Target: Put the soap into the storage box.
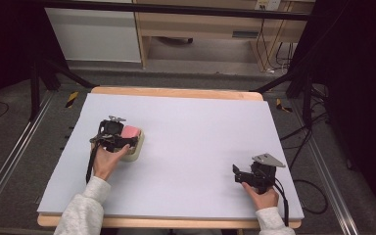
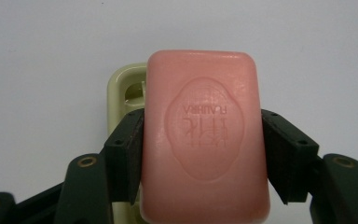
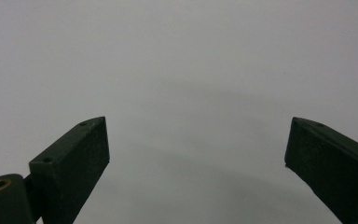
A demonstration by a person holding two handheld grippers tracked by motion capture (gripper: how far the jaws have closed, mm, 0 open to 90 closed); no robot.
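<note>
So the pink soap bar [image 2: 204, 140] sits pinched between the left gripper [image 2: 204, 156]'s two black jaws, one pressed on each long side, stamped logo facing up. It's right over a cream soap dish [image 2: 123, 88] on the left part of the white table [image 1: 191, 142]; can't tell if it's touching the dish. The right gripper [image 3: 196, 149] is well apart, near the front right, jaws spread wide with just bare tabletop between them.

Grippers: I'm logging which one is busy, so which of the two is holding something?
The left gripper: its jaws clamp the pink soap above the dish. The right gripper stands open on nothing.
</note>
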